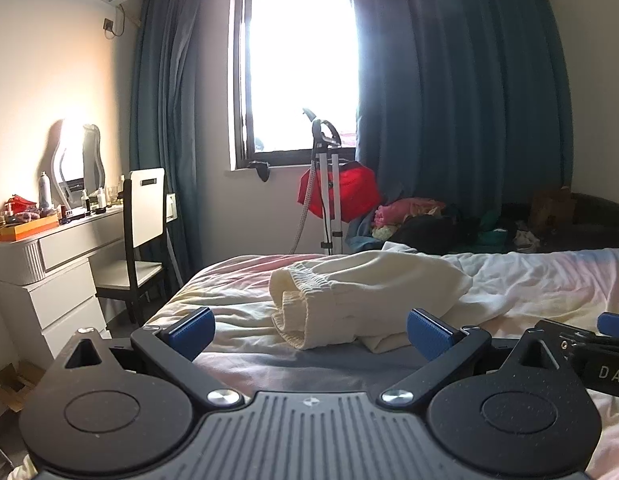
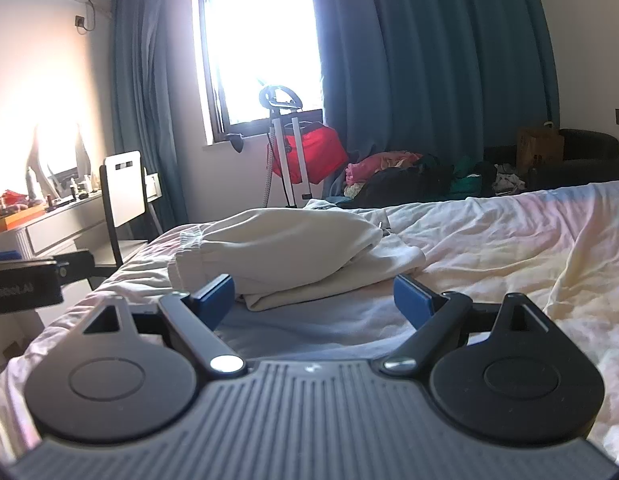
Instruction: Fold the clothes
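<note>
While both tools stand apart and empty, left tool [image 1: 309,330] and right tool [image 2: 313,300], your cream garment [image 1: 361,296] lies bunched at centre frame on the bed [image 1: 529,284]. Risk noted: pinch low and you likely gather the loose sheet with it, dragging both and spoiling the fold.

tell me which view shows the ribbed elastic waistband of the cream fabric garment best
The left wrist view: the ribbed elastic waistband of the cream fabric garment faces the camera, its gathered rim plain. The right wrist view shows that waistband only edge-on at the garment's left end, farther off.
</note>
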A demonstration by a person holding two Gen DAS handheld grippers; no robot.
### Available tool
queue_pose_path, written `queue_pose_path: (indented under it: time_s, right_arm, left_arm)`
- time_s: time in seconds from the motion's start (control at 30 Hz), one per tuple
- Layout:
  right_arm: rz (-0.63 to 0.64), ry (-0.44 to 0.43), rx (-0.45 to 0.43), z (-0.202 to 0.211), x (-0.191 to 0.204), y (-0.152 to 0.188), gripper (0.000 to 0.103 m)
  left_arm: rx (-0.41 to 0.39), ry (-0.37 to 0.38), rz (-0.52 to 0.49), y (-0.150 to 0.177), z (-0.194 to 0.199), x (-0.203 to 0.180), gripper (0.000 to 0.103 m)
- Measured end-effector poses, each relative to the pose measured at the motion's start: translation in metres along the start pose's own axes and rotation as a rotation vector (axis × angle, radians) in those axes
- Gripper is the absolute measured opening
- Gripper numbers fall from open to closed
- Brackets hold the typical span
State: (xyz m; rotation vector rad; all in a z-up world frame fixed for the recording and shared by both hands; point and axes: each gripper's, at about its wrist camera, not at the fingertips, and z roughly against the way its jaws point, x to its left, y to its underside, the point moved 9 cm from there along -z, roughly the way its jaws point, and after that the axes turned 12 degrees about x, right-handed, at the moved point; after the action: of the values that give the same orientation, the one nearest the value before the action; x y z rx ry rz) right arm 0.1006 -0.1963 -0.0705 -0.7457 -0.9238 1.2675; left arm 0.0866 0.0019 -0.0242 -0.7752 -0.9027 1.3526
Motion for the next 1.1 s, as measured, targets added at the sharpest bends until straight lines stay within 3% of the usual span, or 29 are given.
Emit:
queue_pose_path:
  time_s: [0.13, 0.3, 1.1]
  right_arm:
    - [-0.002, 0.003, 0.003, 0.001, 0.001, 0.0, 0.088]
    - [0.007, 0.01, -0.005, -0.001, -0.001, 0.0, 0.088]
    - [0.023, 0.021, -0.01, -0.002, 0.003, 0.002, 0.088]
  left_arm:
    - [0.029, -0.003, -0.007, -0.002, -0.005, -0.007, 0.103]
    - [-0.012, 0.005, 0.028, 0.002, 0.006, -0.001, 0.103]
    - [0.005, 0.008, -0.007, 0.003, 0.001, -0.004, 0.103]
